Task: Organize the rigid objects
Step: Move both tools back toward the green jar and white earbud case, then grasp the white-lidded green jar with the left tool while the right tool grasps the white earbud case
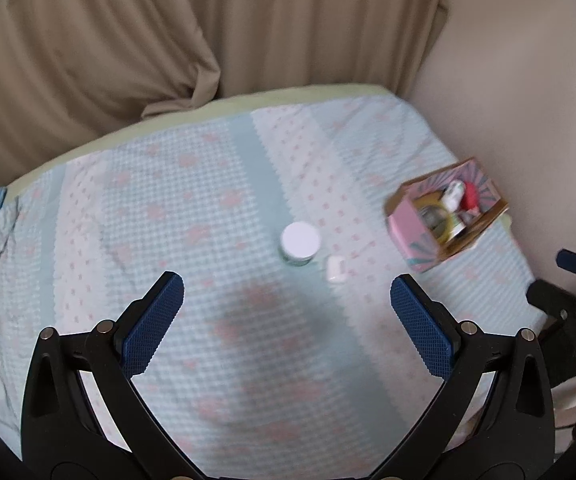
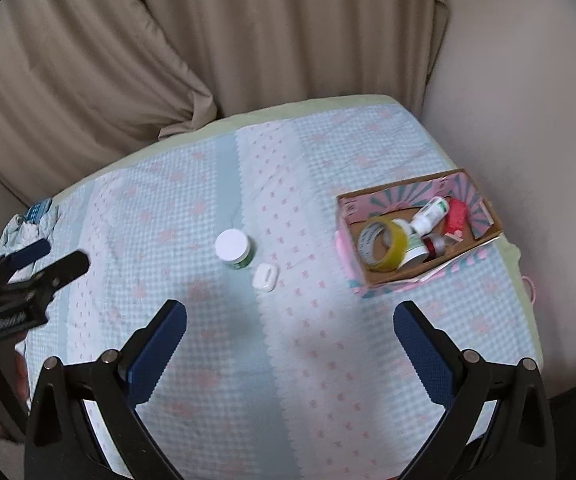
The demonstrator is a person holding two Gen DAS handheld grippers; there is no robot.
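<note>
A small jar with a white lid (image 1: 300,244) (image 2: 234,249) stands on the quilted bed cover. A small white case (image 1: 335,269) (image 2: 265,277) lies just right of it. A pink cardboard box (image 1: 446,216) (image 2: 416,232) sits at the right and holds a tape roll (image 2: 382,248), a white bottle (image 2: 430,214) and a red object (image 2: 457,216). My left gripper (image 1: 287,294) is open and empty, above the cover, short of the jar. My right gripper (image 2: 290,322) is open and empty, also short of the jar and case.
The bed cover (image 1: 208,200) ends at a beige curtain (image 1: 128,40) behind and a wall (image 1: 528,80) on the right. Crumpled cloth (image 2: 28,228) lies at the left edge. The other gripper shows at the left of the right wrist view (image 2: 28,280).
</note>
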